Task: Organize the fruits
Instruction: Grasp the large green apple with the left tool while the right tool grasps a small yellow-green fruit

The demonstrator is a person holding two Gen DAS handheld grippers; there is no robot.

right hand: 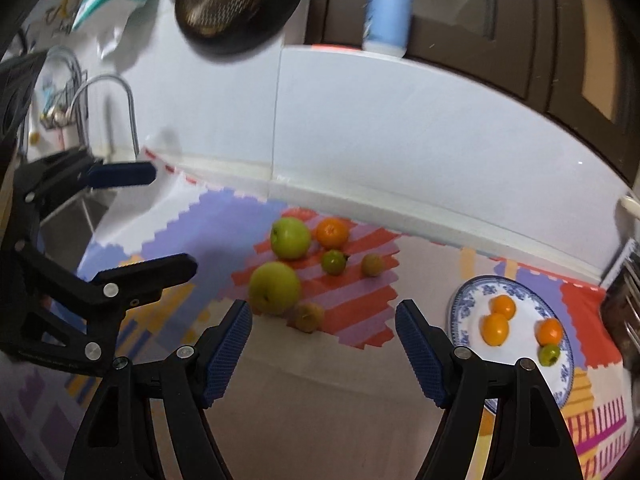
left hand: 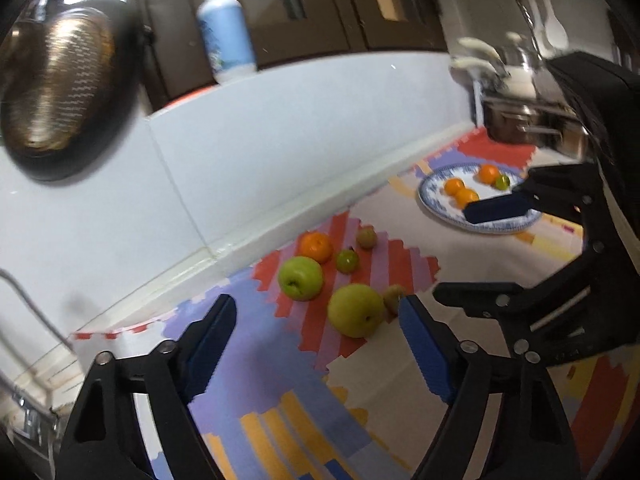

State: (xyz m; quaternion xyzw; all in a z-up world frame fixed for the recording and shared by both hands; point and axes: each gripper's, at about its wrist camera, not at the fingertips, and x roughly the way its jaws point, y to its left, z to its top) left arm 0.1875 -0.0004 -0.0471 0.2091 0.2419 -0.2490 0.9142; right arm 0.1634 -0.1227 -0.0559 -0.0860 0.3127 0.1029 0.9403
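Loose fruit lies on the patterned mat (right hand: 360, 312): a green apple (right hand: 291, 237), a yellow-green apple (right hand: 274, 288), an orange (right hand: 332, 233), a small green citrus (right hand: 334, 262) and two small brown fruits (right hand: 373, 265) (right hand: 307, 317). A blue-and-white plate (right hand: 472, 300) at the right holds three oranges (right hand: 495, 329) and a small green fruit (right hand: 549, 354). My right gripper (right hand: 323, 316) is open and empty, above the near brown fruit. My left gripper (left hand: 318, 312) is open and empty, just before the yellow-green apple (left hand: 355, 310). The plate also shows in the left wrist view (left hand: 432, 200).
A white tiled wall (right hand: 400, 140) runs behind the counter. A sink with a faucet (right hand: 116, 92) is at the left. A black pan (right hand: 236, 4) hangs on the wall. A blue-white bottle (right hand: 388, 8) stands on the ledge. Metal pots (left hand: 520, 120) stand beyond the plate.
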